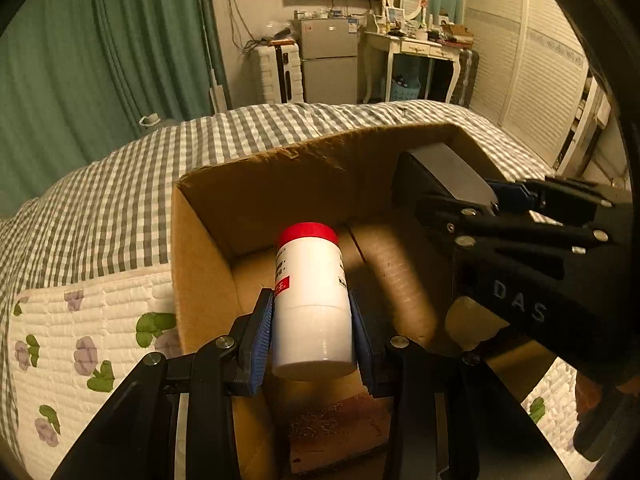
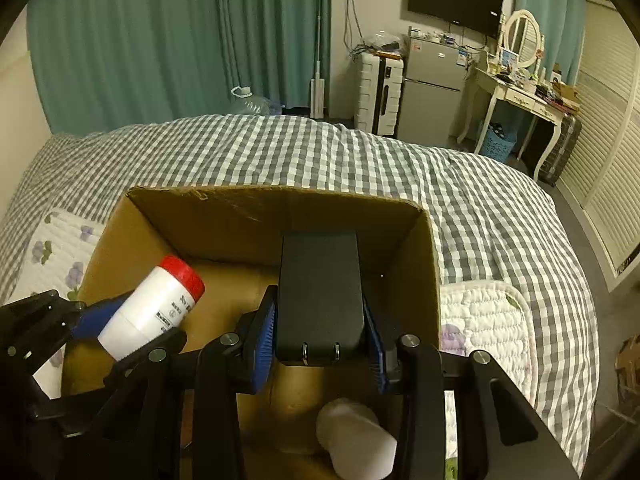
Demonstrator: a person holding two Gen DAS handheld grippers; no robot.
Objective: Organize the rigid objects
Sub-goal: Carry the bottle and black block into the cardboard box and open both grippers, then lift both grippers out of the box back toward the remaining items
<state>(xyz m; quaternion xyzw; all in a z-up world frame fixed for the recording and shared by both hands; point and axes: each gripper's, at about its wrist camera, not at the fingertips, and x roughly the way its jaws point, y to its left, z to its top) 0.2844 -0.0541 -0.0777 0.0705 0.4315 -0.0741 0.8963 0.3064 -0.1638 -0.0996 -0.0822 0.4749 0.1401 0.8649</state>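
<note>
An open cardboard box [image 1: 224,208] [image 2: 240,208] stands on the bed. My left gripper [image 1: 312,320] is shut on a white bottle with a red cap [image 1: 310,292], held over the box's left half; it also shows in the right wrist view [image 2: 156,308]. My right gripper [image 2: 320,328] is shut on a black power adapter [image 2: 320,292] with two metal prongs facing me, held over the box's right half. The adapter [image 1: 444,176] and the right gripper [image 1: 494,204] also show in the left wrist view. A white rounded object [image 2: 354,436] lies in the box below the right gripper.
The bed has a grey checked cover [image 2: 320,152] and a white flowered quilt [image 1: 80,332]. Beyond it stand green curtains [image 2: 140,40], a white suitcase [image 2: 378,92], a small fridge [image 2: 432,92] and a white dressing table [image 2: 516,96].
</note>
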